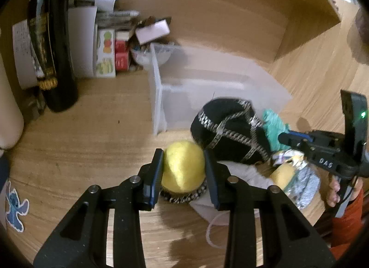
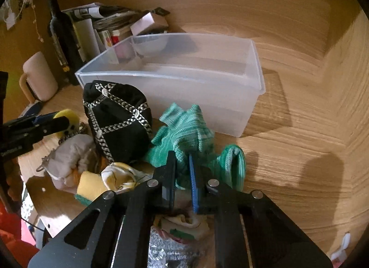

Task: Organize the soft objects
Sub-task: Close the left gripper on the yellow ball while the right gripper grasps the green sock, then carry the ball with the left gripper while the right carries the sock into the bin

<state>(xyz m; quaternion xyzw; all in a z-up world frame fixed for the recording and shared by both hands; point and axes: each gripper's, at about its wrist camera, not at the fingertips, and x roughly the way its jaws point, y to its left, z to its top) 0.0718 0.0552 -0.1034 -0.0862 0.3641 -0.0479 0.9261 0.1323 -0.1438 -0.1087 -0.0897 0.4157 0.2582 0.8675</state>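
My left gripper [image 1: 183,164] is shut on a yellow felt ball [image 1: 183,166], held just over the wooden desk; the ball also shows in the right wrist view [image 2: 68,116]. My right gripper [image 2: 182,164] is shut on a green knitted cloth [image 2: 186,129] lying in front of a clear plastic bin [image 2: 253,64]. A black cap with silver braid [image 2: 117,118] sits between the two grippers, also seen in the left wrist view [image 1: 230,129]. A white cloth [image 2: 71,159] and yellow pieces [image 2: 90,187] lie in the pile beside it.
A dark wine bottle [image 1: 53,48], a beige mug [image 2: 40,76], stacked papers and small boxes [image 1: 110,53] stand at the back left. The bin [image 1: 159,97] is open on top. A wooden wall rises behind. A blue sticker [image 1: 15,205] is on the desk.
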